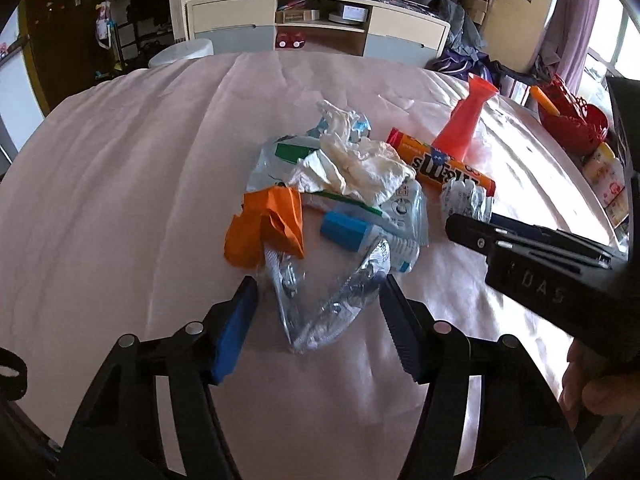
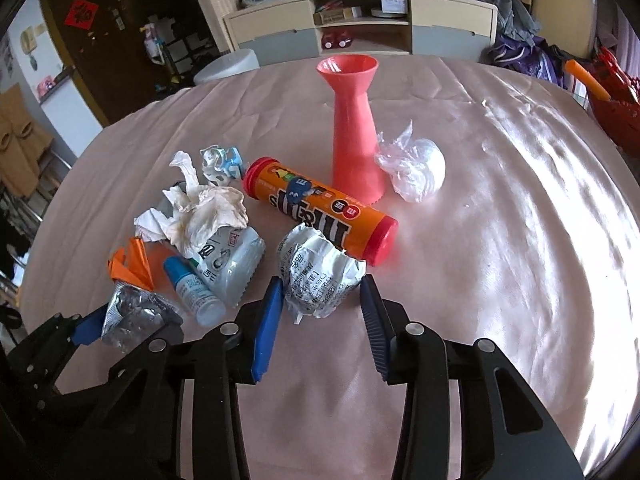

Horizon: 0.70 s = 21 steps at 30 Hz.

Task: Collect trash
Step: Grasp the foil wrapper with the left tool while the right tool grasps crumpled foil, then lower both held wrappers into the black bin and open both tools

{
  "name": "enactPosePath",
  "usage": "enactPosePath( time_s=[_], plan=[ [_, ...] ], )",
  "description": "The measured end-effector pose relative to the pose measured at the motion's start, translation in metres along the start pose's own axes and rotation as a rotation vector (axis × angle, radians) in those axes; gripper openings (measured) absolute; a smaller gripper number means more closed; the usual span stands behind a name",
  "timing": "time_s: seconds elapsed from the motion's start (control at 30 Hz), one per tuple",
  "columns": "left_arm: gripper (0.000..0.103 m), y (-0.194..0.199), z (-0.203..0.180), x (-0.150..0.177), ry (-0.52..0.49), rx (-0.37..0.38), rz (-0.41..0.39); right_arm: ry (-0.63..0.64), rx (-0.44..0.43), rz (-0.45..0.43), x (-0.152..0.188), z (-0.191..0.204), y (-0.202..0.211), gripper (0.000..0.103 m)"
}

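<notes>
We see a round table (image 2: 500,184) under a pink cloth, with the trash heaped near its middle.

Our left gripper (image 1: 318,300) reaches down over the near side of the heap. A crushed clear wrapper (image 1: 324,300) lies between its fingers; the right finger seems to touch the wrapper's edge, while a gap shows beside the blue pad (image 1: 236,328), so the jaws are partly apart and not clamped.

Our right gripper (image 2: 320,300) points at a crumpled printed foil wrapper (image 2: 318,276). The blue pad touches its left side, but the dark finger (image 2: 376,320) stands just clear of it, so this one has no grip yet either.

Just beyond that foil ball lies an orange candy tube (image 2: 320,212) on its side, and behind the tube a coral vase (image 2: 354,120) stands upright, towards the far edge. A scrunched white plastic bag (image 2: 416,168) rests just beside the vase's base.

Left of the tube sit a crumpled tissue (image 2: 204,216), a silvery pouch (image 2: 236,264), a small blue-capped bottle (image 2: 194,284), folded orange paper (image 2: 132,260) and a small blue-and-white wrapper (image 2: 222,162), all close together.

A hand (image 1: 596,384) shows at the right edge of the left view.
</notes>
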<state>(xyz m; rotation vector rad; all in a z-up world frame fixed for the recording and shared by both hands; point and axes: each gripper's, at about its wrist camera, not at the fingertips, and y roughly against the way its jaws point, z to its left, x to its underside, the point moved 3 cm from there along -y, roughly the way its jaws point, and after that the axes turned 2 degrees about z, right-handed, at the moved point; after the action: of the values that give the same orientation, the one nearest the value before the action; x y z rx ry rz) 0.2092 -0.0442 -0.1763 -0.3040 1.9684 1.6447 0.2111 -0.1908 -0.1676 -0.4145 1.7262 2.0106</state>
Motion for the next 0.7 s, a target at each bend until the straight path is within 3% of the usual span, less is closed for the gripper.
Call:
enactPosePath(
  time_s=[0.07, 0.23, 0.43, 0.7],
  plan=[
    [0.054, 0.0, 0.002, -0.002, 0.004, 0.004, -0.004, -0.002, 0.006, -0.005, -0.002, 0.0, -0.001, 0.026],
    [0.043, 0.002, -0.001, 0.0, -0.001, 0.026, -0.001, 0.0, 0.005, -0.011, -0.001, 0.001, 0.002, 0.019],
    [0.04, 0.02, 0.001, 0.003, -0.004, 0.013, -0.024, 0.004, 0.003, -0.041, 0.003, -0.002, 0.028, 0.018],
    [0.04, 0.086, 0.01, 0.013, 0.0, -0.082, -0.142, 0.04, 0.0, -0.164, 0.019, -0.006, 0.095, 0.018]
  ],
)
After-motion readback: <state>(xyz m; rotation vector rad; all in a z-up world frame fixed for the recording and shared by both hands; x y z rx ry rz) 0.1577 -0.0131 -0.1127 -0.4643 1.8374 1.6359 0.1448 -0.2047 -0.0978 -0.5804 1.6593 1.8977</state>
